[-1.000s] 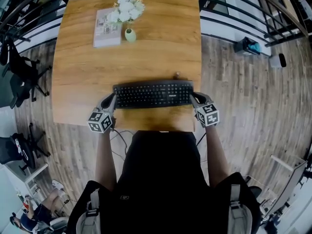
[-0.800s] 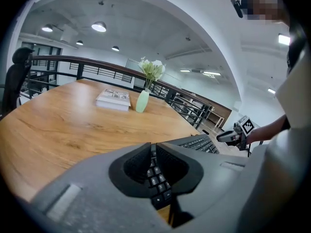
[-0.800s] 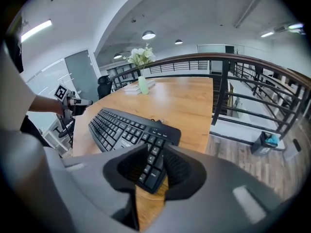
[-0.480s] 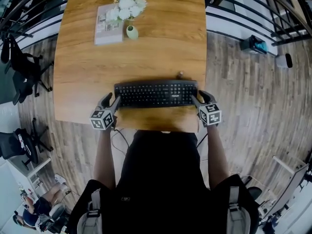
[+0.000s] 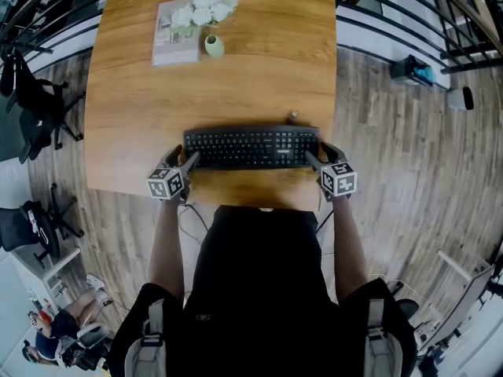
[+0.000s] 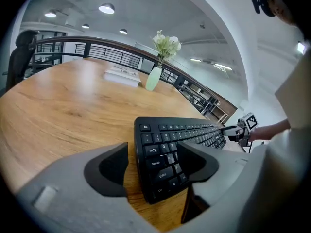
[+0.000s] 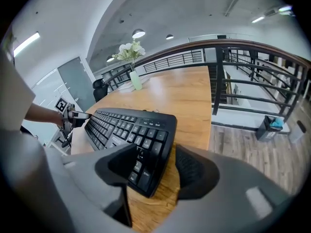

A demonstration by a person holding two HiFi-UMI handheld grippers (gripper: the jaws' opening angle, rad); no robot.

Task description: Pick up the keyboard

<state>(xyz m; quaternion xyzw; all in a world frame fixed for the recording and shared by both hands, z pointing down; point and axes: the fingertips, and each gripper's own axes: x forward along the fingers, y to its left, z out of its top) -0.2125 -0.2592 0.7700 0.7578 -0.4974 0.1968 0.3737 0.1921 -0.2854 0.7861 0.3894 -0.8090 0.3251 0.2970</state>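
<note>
The keyboard (image 5: 251, 148) lies flat on the table (image 5: 236, 85), along the edge nearest the person, with one short end inside each gripper's jaws. The left gripper (image 6: 153, 165) has its jaws released and straddling the left end. One jaw reaches in over the letter keys, and a strip of bare wood shows between the other jaw and the keyboard's outer edge. The right gripper (image 7: 158, 164) stands the same way at the right end, jaws apart, with wood showing between the outer jaw and the corner. The keyboard looks like a light, stiff plastic slab, long enough to tip or twist if taken at one end only, so a hold at both ends suits it. Its case is smooth, the keys give under pressure, and the ends are thin, so the jaws should bite on the solid rim, not on the keycaps, and close evenly. Between the left jaws the key legends read Esc, Tab, Caps Lock, Shift and Ctrl. A small white brand mark sits beyond the right jaws but is too small to read. Far beyond both jaws stand a vase of white flowers (image 5: 211, 47) and a book (image 5: 174, 44) whose cover print is illegible.
</note>
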